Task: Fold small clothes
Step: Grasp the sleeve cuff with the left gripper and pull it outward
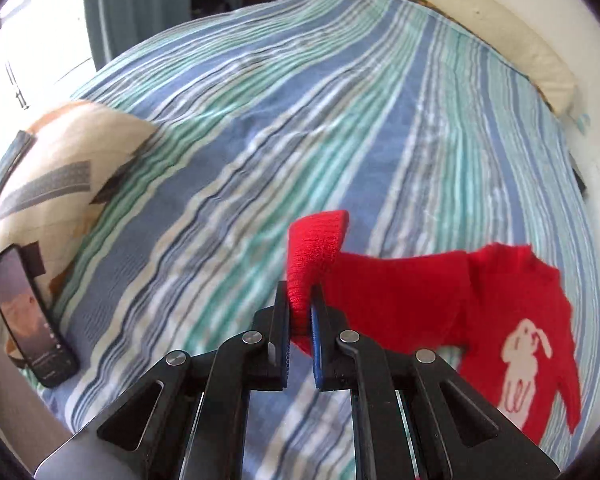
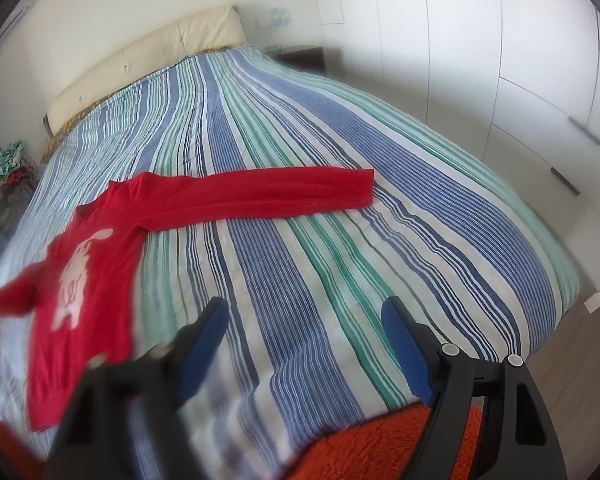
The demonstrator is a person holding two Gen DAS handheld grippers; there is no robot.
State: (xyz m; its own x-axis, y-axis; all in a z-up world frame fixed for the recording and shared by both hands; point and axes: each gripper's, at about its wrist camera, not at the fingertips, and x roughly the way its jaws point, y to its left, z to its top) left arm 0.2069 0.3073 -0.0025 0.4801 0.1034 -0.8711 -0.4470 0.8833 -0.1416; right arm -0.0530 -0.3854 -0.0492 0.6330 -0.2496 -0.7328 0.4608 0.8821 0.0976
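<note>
A small red sweater (image 1: 512, 320) with a white rabbit on its front lies on the striped bedspread (image 1: 300, 128). My left gripper (image 1: 300, 300) is shut on the cuff of one red sleeve (image 1: 316, 248) and holds it lifted off the bed. In the right wrist view the sweater (image 2: 88, 272) lies at the left, its other sleeve (image 2: 260, 196) stretched flat to the right. My right gripper (image 2: 304, 316) is open and empty above the bedspread (image 2: 340, 140), to the right of the sweater's body.
A patterned pillow (image 1: 60, 160) and a black phone (image 1: 28, 320) lie at the left of the bed. A cream headboard (image 2: 148, 60) is at the far end. White wardrobes (image 2: 500, 60) stand to the right. An orange fluffy rug (image 2: 380, 448) lies below my right gripper.
</note>
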